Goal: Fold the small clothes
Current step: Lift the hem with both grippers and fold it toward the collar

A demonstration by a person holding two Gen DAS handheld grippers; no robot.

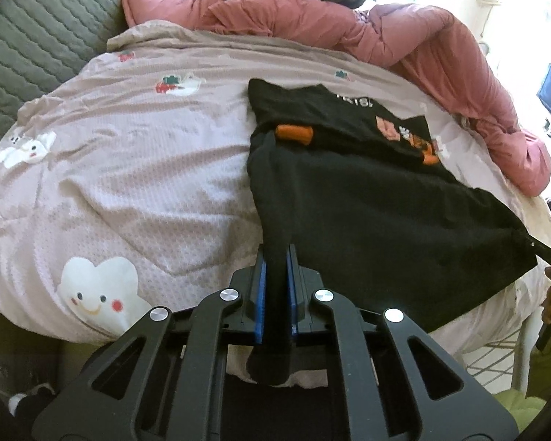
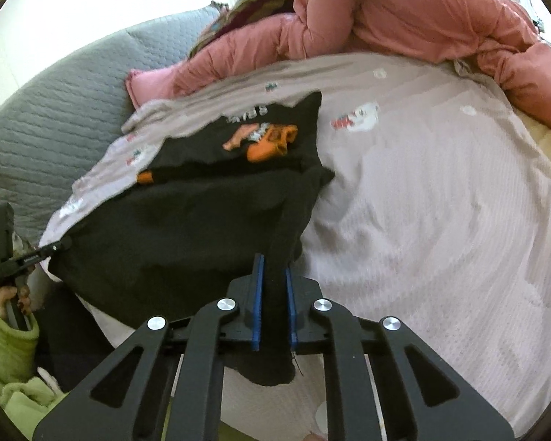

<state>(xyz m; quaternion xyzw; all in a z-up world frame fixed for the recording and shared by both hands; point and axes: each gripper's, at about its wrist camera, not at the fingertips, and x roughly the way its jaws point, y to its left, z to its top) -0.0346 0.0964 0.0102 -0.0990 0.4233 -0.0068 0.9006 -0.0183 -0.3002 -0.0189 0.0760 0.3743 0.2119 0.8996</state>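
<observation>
A small black garment (image 1: 367, 191) with an orange and pink print lies on the pink bedsheet (image 1: 128, 154); its near hem is lifted off the bed. My left gripper (image 1: 275, 257) is shut on one near corner of the black garment. My right gripper (image 2: 274, 261) is shut on the other near corner of the garment (image 2: 187, 220). The hem is stretched between the two. The right gripper's tip (image 1: 547, 253) shows at the right edge of the left wrist view. The left gripper (image 2: 53, 247) shows at the left edge of the right wrist view.
A rumpled pink duvet (image 1: 385, 33) lies along the far side of the bed. A grey quilted headboard (image 1: 36, 29) stands at the far left. The sheet carries cartoon prints, such as a white cloud (image 1: 95, 294). A green sleeve (image 2: 7, 341) holds the left gripper.
</observation>
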